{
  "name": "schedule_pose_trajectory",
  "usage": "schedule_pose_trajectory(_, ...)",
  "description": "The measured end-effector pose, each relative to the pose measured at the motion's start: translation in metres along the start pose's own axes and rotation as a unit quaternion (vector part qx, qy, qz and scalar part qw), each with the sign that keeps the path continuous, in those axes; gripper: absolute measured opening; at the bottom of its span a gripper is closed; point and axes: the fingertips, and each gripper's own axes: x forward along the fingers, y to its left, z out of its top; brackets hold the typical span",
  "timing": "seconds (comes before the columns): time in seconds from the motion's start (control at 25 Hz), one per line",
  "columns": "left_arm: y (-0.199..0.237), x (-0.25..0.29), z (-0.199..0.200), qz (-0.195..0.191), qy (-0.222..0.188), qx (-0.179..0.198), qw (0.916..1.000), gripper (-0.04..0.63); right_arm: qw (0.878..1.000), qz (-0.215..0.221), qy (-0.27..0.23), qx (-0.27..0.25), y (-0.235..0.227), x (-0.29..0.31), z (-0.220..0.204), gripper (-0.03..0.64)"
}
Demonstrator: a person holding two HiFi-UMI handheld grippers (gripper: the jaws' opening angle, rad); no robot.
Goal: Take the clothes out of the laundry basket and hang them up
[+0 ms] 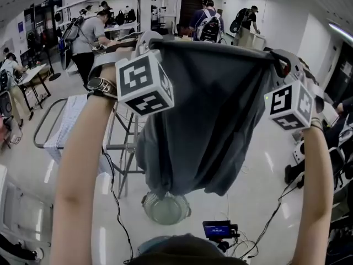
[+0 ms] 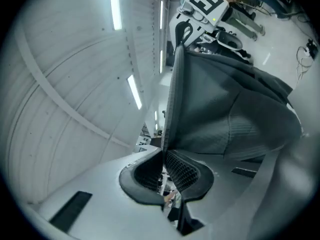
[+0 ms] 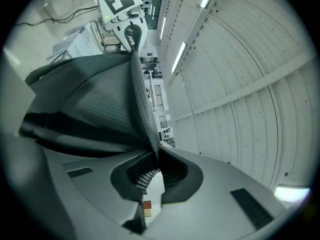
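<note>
Now my left tool point(image 2: 163, 169) and right tool point(image 3: 154, 166) each pinch a top corner of the dark grey garment point(image 1: 204, 120), spread across frame centre above the laundry basket point(image 1: 166, 208); next, I reckon, comes carrying it to the drying rack point(image 1: 119, 148) at left.

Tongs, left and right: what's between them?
A dark grey garment, its top edge pinched by left tongs and right tongs; the head view shows it.

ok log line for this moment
stage: dark garment held up spread | left claw: shut on its top edge | right claw: shut on same edge | basket: floor, below
</note>
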Motion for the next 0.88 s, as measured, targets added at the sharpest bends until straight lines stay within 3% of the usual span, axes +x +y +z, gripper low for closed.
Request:
schedule_pose_trajectory(0.28,0.042,0.012,0.005,0.121,0.032,0.053,0.9907,0.02,0.998,-0.044,-0.016,-0.032,-0.031,0.019,0.004,0.006)
schedule_pose_trajectory(0.36,0.044,0.018,-0.001,0.131,0.034,0.065,0.9886,0.02,0.998,-0.046,-0.016,-0.03,-0.03,0.028,0.009,0.006)
schedule_pose_trajectory(0.52,0.028,0.029,-0.012,0.098,0.02,0.04,0.9941,0.02,1.0,-0.02,-0.012,-0.001,-0.003,0.042,0.009,0.006)
schedule_pose_trajectory(0.68,-0.004,0.046,-0.008,0.03,-0.003,-0.013,0.9995,0.02,0.998,0.045,0.009,0.035,0.056,0.06,-0.017,0.006)
schedule_pose_trajectory(0.76,-0.028,0.05,-0.012,-0.014,-0.019,-0.049,0.9985,0.02,0.993,0.095,0.023,0.07,0.101,0.063,-0.022,0.006)
schedule_pose_trajectory(0.88,-0.056,0.055,-0.013,-0.072,-0.055,-0.11,0.9898,0.02,0.972,0.179,0.045,0.143,0.174,0.064,-0.029,0.006)
